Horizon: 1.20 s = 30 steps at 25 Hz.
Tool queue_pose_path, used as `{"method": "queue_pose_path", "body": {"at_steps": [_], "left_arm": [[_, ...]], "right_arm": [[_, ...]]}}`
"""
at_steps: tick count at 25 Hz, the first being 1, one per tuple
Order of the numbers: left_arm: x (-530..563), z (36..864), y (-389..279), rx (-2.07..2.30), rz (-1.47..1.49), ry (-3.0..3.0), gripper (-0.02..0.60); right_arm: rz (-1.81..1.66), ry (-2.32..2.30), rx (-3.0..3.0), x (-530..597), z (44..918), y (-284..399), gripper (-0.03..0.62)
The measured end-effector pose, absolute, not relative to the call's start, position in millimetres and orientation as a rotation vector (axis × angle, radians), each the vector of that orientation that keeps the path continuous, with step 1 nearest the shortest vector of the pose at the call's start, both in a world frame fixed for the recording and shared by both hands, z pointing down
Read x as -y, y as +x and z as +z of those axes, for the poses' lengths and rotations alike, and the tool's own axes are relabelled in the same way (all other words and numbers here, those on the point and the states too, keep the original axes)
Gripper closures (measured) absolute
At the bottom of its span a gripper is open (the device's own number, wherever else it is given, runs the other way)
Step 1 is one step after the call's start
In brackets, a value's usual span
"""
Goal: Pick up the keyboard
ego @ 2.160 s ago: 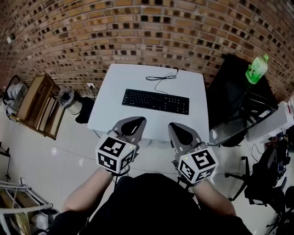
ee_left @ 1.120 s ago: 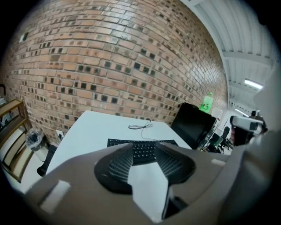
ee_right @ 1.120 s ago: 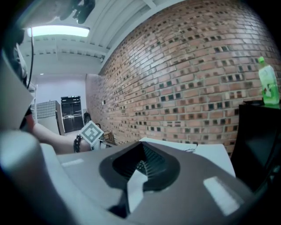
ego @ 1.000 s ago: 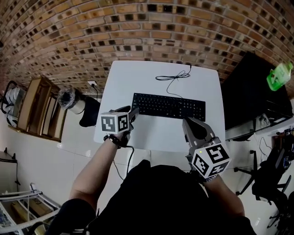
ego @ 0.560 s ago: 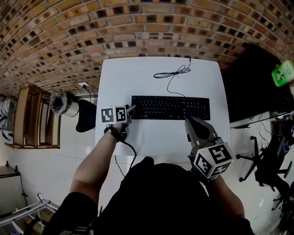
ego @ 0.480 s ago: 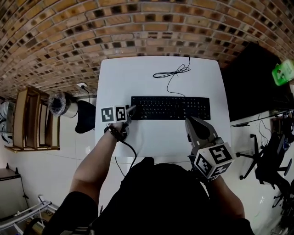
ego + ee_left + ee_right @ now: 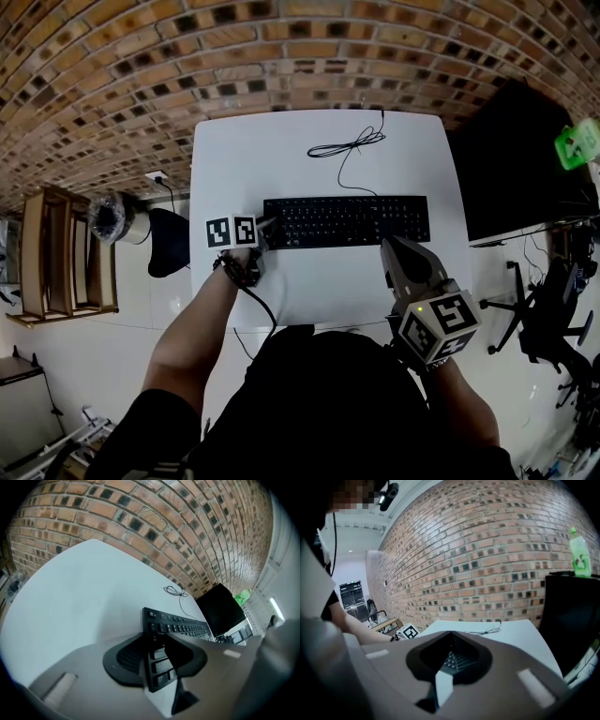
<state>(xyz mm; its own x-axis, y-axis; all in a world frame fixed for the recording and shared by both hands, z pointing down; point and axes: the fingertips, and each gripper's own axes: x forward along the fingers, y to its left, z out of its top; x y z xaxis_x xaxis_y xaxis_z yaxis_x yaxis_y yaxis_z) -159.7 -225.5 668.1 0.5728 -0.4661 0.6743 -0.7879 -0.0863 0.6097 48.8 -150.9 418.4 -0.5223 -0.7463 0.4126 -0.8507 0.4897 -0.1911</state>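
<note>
Now the left tool [image 7: 154,641] is closing, and only its own view tells why: the left end of the black keyboard [image 7: 347,221] sits between the jaws, while the head view hides that under the marker cube. The keyboard lies flat across the white counter [image 7: 309,281]. The right tool [image 7: 392,247], jaws together and empty, hovers near the keyboard's right end.
</note>
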Motion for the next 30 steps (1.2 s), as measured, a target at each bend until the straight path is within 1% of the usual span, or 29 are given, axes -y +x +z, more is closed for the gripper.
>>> {"method": "queue_pose_path", "body": {"at_steps": [1,13,18,19,30], "left_arm": [[225.3,668.3,-160.1,1.041,0.375,1.727,0.437],[216.8,645.8,-159.7,1.033,0.414,1.735,0.442],[216.0,620.2,-157.6,1.04,0.418,1.761,0.446],[216.6,614.4,-157.1,1.043,0.419,1.767,0.463],[218.5,573.2,-147.1,1.05,0.415,1.818,0.471]], "right_arm": [[0.546,1.356,2.463,151.5,418.6,48.3,0.592],[0.627,1.368,2.458,155.7,429.2,41.3,0.592],[0.764,1.393,2.454,157.8,440.9,40.2,0.592],[0.8,1.401,2.453,157.9,443.6,40.7,0.592],[1.163,1.469,2.415,156.1,476.0,60.3,0.589]]}}
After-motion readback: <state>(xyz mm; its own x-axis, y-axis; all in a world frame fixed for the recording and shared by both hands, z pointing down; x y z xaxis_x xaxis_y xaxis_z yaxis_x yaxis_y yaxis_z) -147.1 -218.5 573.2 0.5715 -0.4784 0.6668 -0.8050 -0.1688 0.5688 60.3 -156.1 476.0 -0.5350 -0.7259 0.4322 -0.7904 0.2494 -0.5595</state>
